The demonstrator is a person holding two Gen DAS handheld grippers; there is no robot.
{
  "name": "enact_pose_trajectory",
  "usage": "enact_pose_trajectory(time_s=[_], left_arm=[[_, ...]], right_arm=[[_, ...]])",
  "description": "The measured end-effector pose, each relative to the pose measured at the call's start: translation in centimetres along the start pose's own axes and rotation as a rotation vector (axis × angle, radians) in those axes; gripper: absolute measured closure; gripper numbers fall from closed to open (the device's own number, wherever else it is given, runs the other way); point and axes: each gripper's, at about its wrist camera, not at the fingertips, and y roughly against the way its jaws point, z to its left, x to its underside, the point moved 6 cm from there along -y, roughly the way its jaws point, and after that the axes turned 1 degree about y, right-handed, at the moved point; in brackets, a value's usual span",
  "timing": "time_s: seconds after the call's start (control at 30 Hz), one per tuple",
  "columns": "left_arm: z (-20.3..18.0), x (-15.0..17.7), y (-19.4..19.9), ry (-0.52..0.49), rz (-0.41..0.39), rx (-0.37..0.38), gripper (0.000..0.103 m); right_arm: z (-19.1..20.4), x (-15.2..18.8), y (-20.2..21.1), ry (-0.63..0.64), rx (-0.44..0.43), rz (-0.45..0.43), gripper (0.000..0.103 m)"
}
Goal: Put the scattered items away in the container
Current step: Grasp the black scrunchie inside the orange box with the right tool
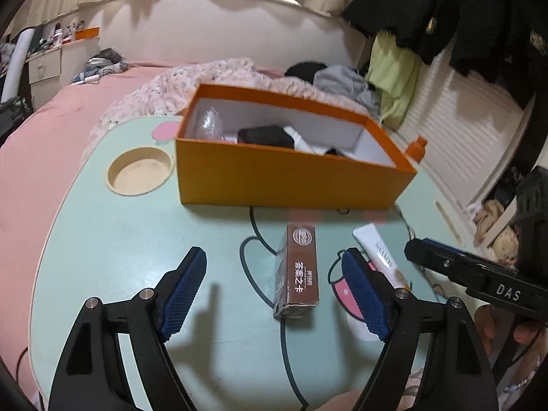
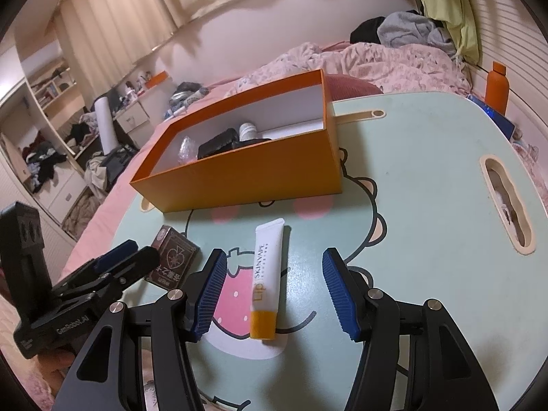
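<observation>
An open orange box point(image 1: 274, 174) point(image 2: 239, 174) stands on the pale green table point(image 1: 137, 233) point(image 2: 428, 205) and holds a black item, a clear wrapper and a white item. A brown card box point(image 1: 298, 270) point(image 2: 173, 260) lies in front of it, between the fingers of my open, empty left gripper point(image 1: 274, 262). A white tube with a yellow cap point(image 2: 265, 279) point(image 1: 380, 253) lies between the fingers of my open, empty right gripper point(image 2: 274, 265). Neither gripper touches anything.
The table has a round cup recess point(image 1: 139, 170) at the left and a handle slot point(image 2: 507, 202) at the right. An orange bottle point(image 2: 496, 85) stands past its far right edge. A pink bed with a crumpled blanket point(image 2: 376, 61) lies behind.
</observation>
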Motion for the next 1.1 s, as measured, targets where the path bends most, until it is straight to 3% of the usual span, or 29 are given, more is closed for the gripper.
enact_pose_trajectory(time_s=[0.17,0.27,0.37,0.6,0.7,0.9,0.97,1.1], left_arm=[[0.9,0.0,0.5,0.055,-0.022,0.019,0.022],[1.1,0.1,0.5,0.068,-0.022,0.023,0.022],[1.1,0.2,0.5,0.069,-0.025,0.024,0.022],[1.0,0.2,0.5,0.069,-0.028,0.025,0.022],[1.1,0.1,0.5,0.072,-0.029,0.027,0.022],[1.3,0.2,0.5,0.086,-0.035,0.030,0.022],[1.3,0.2,0.5,0.089,-0.033,0.032,0.022],[1.4,0.3,0.4,0.089,-0.032,0.032,0.022]], right_arm=[[1.9,-3.5,0.9,0.065,-0.023,-0.049,0.045],[3.2,-7.4,-0.1,0.130,0.046,-0.023,0.050],[4.1,-10.0,-2.8,0.158,0.048,0.105,0.062],[3.6,-11.2,-10.0,0.152,0.118,0.460,0.062],[3.1,-10.4,-11.6,0.169,0.134,0.540,0.062],[2.3,-10.5,-11.8,0.138,0.132,0.482,0.072],[2.3,-10.9,-11.4,0.126,0.108,0.450,0.082],[3.0,-12.2,-9.5,0.107,0.046,0.353,0.087]])
